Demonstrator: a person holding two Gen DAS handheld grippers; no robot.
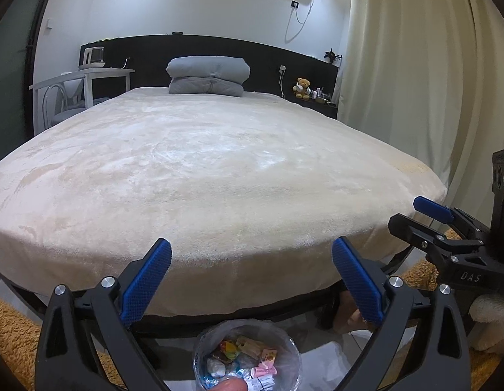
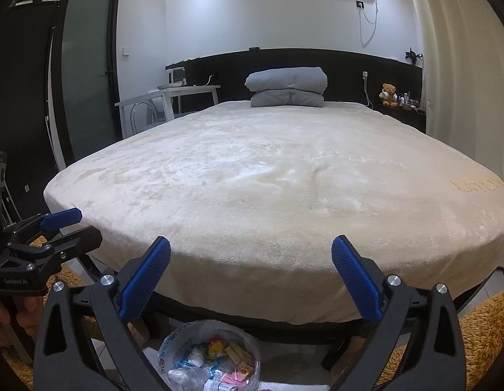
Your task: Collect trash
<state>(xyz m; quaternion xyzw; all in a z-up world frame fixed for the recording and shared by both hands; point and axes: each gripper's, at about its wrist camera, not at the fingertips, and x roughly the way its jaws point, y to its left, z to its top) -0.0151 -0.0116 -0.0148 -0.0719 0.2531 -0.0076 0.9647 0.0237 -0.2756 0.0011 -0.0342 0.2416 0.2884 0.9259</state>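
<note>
Both claws are being held at the foot of a bed (image 1: 219, 169), side by side and tilted slightly downward. The left claw (image 1: 252, 260) is being held wide, with nothing between its blue pads (image 1: 147, 280); the right claw (image 2: 251, 257) is likewise being held wide and empty, its blue pads (image 2: 356, 280) well apart. In the left view the right claw is being seen at the right edge (image 1: 427, 215), and in the right view the left claw is being seen at the left edge (image 2: 66, 224).

The trash (image 1: 242, 356) is being kept in a small bin (image 1: 284, 342) lined with a clear plastic bag, standing on the floor just below and between the claws, near the dark frame of the bed. Coloured wrappers, pink packets and crumpled white paper are being seen inside it (image 2: 216, 358).

The bed is being covered by a cream fleece blanket, and a folded grey quilt (image 1: 208, 75) is being rested at its head against a black headboard (image 1: 284, 55). A teddy bear (image 1: 302, 88) is being seated on a shelf to the right, beside a pale curtain (image 1: 414, 81). An orange shaggy rug (image 2: 480, 332) is being seen on the floor.
</note>
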